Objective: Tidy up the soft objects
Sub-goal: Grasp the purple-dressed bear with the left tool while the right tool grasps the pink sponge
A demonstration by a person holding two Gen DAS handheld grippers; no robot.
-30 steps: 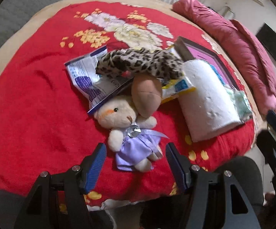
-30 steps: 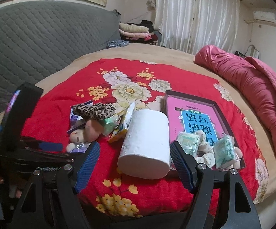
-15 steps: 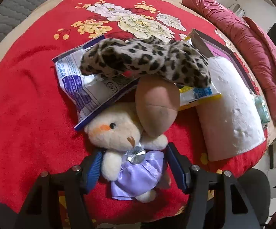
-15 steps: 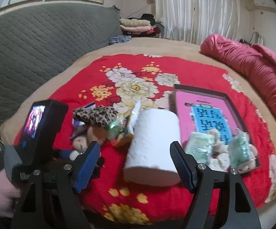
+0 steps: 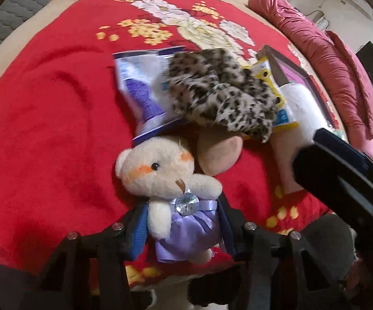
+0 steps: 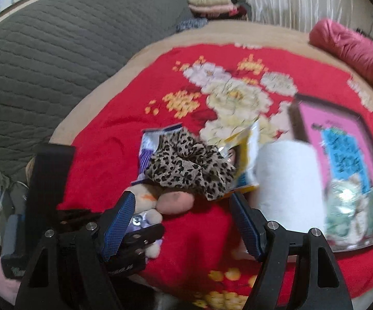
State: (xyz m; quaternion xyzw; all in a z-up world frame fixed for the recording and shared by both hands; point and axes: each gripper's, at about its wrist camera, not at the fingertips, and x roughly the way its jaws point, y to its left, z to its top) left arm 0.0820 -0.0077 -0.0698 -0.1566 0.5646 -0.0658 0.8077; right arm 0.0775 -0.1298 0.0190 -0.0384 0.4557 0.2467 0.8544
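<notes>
The left gripper (image 5: 181, 226) has just been closing its jaws around the teddy bear (image 5: 171, 188). The blue pads now sit against either side of the purple satin dress, and they look to be touching it, so I judge the grip as made or nearly so. The bear lies on its back on the red floral blanket (image 5: 44, 129). Its long axis runs from the fingers toward 11 o'clock, feet nearest the gripper and head farthest, so the pads cross it at the waist. The left hand is clearly the nearer one.

The right gripper (image 6: 184, 222) hovers wide open and holds nothing. From it the bear lies at 9 o'clock, just beside its left pad.

The bear is cream plush with orange cheeks, one black eye showing and a clear gem at the neck. It should squash easily. At 1 o'clock from its head a tan plush piece (image 5: 218, 152) touches it, under a leopard-print cloth (image 5: 222, 103) that lies over a snack packet (image 5: 142, 87). The paper roll (image 5: 300, 108) lies farther out, at 2 o'clock.
</notes>
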